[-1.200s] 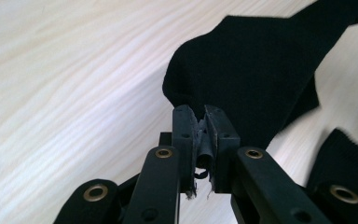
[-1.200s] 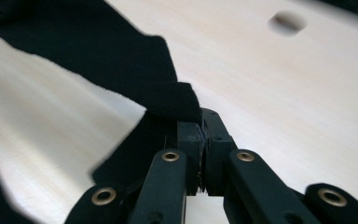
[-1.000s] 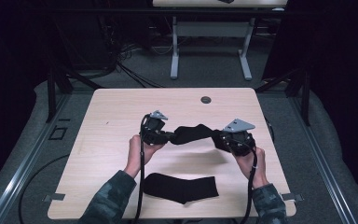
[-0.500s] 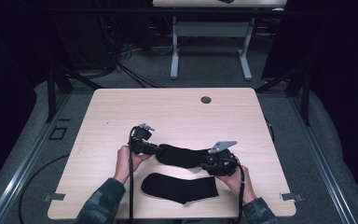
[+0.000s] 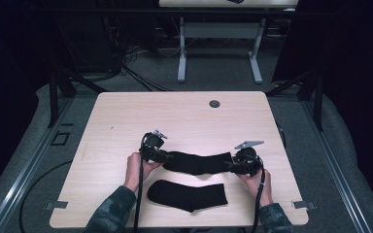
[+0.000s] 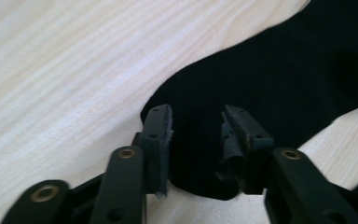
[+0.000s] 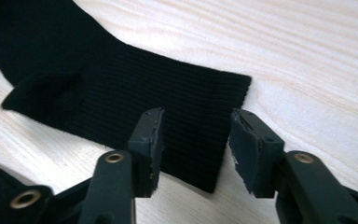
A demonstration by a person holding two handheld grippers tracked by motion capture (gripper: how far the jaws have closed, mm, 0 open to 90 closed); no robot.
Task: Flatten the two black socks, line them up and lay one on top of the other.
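Sock between the grippers: a black sock (image 5: 197, 163) lies flat on the wooden table (image 5: 126, 121), stretched sideways across the near half, one end at each gripper.
Sock, left end: in the left gripper view the rounded end (image 6: 261, 93) rests on the wood and runs in between the two jaws.
Sock, right end: in the right gripper view the straight ribbed end (image 7: 177, 102) lies flat on the wood, its corner reaching between the jaws.
Left gripper: the left gripper (image 5: 161, 155) has its jaws parted, one on each side of the sock's end, with a clear gap to the cloth; nothing is pinched.
Right gripper: the right gripper (image 5: 229, 166) also stands open, jaws wide apart over the sock's edge, gripping nothing.
Hands: the left hand (image 5: 137, 167) and right hand (image 5: 257, 180) hold the grippers low at the table.
Second sock: another black sock (image 5: 188, 195) lies flat just nearer the person, close beside the first and apart from both grippers.
Table hole: a small round grommet (image 5: 214, 104) sits near the far edge, well apart from the socks.
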